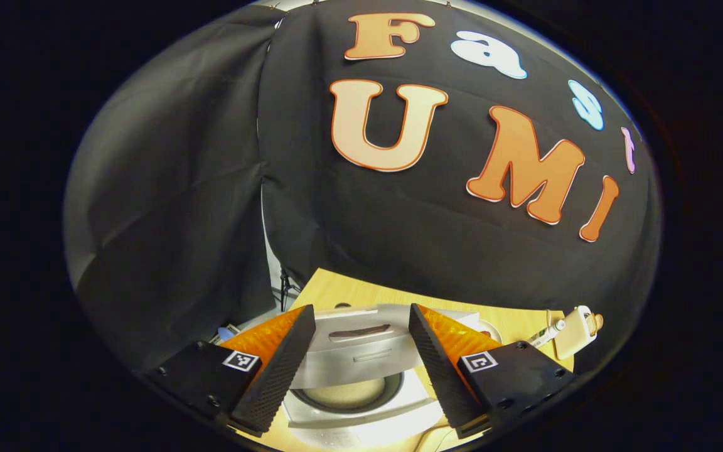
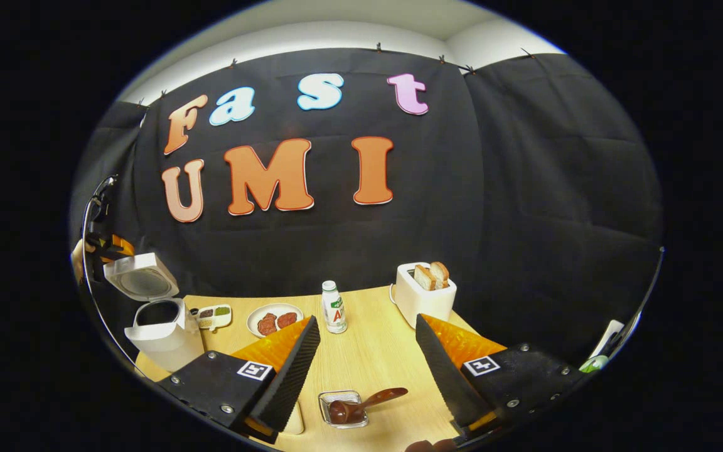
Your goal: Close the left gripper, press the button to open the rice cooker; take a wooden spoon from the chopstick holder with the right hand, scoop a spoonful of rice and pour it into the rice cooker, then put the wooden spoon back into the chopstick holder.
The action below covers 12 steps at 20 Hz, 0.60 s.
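both grippers spread, empty; wooden spoon (image 2: pixel 361 405) near table (image 2: pixel 374 351) front edge; rice cooker (image 2: pixel 160 326) lid up

My rice cooker (image 2: pixel 160 326) stands at the lower left of the right gripper view, white, its lid (image 2: pixel 142 276) tipped up and open above the dark pot mouth. In the left gripper view the cooker (image 1: pixel 361 376) sits at bottom centre, the pale inner pot (image 1: pixel 349 394) showing. The wooden spoon (image 2: pixel 364 405), dark brown, lies tilted in a small clear holder (image 2: pixel 339 408) at bottom centre, handle pointing right.
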### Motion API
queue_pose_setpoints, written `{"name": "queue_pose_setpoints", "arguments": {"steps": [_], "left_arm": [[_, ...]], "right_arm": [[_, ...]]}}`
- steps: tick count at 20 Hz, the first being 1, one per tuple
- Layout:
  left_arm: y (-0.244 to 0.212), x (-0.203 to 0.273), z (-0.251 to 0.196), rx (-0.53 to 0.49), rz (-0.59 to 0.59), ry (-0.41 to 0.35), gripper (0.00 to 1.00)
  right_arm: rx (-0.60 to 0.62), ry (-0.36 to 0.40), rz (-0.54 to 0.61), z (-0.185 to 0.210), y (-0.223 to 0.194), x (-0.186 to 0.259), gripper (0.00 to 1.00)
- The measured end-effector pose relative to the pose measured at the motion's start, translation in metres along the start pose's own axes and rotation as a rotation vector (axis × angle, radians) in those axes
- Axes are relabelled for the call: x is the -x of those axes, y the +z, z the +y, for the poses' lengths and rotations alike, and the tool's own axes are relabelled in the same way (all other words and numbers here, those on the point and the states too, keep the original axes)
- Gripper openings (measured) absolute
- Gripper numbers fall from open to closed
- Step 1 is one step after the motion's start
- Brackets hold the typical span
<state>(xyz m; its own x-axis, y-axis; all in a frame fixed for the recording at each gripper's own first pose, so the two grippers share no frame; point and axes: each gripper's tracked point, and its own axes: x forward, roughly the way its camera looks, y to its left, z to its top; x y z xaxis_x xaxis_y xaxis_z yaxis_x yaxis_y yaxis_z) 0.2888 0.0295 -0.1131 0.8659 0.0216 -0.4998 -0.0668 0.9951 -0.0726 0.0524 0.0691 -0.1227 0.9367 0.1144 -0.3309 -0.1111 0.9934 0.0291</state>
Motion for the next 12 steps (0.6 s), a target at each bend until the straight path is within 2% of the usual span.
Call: {"name": "queue_pose_setpoints", "arguments": {"steps": [5, 10, 12], "left_arm": [[-0.059, 0.003, -0.003, 0.006, 0.054, 0.013, 1.00], [-0.106, -0.003, 0.000, -0.030, 0.064, 0.053, 1.00], [-0.120, -0.006, 0.003, -0.014, 0.066, 0.072, 1.00]], "right_arm": [[0.032, 0.042, -0.002, 0.005, 0.001, 0.004, 0.95], [0.027, 0.053, 0.030, -0.001, -0.011, 0.006, 0.95], [0.023, 0.050, 0.043, -0.004, -0.016, 0.007, 0.95]]}}
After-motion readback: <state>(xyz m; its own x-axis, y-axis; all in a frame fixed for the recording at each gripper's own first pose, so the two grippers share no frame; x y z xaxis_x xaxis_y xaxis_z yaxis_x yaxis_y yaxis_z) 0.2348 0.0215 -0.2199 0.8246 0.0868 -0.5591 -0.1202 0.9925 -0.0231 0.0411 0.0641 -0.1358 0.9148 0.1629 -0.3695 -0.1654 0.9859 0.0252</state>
